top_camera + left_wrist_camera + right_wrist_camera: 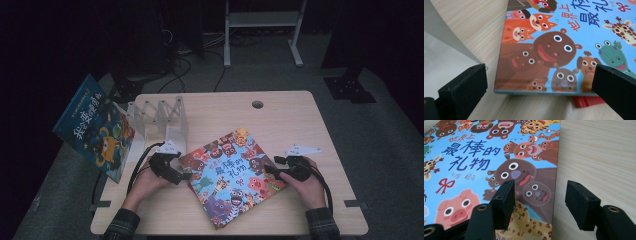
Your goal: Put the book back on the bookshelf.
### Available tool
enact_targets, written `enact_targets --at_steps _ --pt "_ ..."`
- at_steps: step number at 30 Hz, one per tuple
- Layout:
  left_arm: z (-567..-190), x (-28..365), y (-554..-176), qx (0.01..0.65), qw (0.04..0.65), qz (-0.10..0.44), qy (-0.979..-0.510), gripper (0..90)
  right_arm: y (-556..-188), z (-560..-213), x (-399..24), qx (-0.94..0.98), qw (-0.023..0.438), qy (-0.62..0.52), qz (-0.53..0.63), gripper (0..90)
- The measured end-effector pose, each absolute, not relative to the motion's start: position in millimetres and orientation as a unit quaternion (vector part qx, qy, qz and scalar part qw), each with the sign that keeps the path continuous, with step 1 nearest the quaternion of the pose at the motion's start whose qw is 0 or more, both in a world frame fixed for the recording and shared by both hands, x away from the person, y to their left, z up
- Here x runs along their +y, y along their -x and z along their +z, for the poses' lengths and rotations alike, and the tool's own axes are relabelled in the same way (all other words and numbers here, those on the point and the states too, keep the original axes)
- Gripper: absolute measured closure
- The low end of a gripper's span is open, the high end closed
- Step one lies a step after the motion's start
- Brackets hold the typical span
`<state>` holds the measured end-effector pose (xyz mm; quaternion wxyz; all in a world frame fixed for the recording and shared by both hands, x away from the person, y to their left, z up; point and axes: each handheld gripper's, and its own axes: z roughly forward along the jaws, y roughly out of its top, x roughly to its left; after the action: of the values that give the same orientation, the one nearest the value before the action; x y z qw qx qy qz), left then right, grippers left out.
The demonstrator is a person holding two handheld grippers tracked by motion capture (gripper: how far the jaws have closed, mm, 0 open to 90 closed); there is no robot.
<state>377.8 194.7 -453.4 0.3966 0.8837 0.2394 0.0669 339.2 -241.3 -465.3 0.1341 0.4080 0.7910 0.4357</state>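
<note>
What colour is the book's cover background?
Light blue behind cartoon animals on the book; clearest in the right gripper view.

High view dim, dark surround; gripper views bright, sharp.

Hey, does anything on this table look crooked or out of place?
Yes. The animal picture book lies turned at an angle to the table edges. The blue book leans tilted beside the white rack, overhanging the table's left edge.

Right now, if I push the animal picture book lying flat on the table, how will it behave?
The picture book lies flat with a glossy cover, so it probably slides easily across the wooden table. It looks thin, so lifted by one edge it may sag somewhat.
</note>
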Motion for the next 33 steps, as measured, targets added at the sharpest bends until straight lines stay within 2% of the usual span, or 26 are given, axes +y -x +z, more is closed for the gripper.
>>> enact_targets --at_steps 14,33 --pt "-456 184 -380 0.237 0.398 0.051 -0.885 0.0 -347 -466 -233 0.794 0.113 -0.401 0.442 41.2" --pt "-455 187 -367 0.241 0.388 0.038 -0.889 0.0 -348 -466 -224 0.795 0.117 -0.398 0.443 41.3"
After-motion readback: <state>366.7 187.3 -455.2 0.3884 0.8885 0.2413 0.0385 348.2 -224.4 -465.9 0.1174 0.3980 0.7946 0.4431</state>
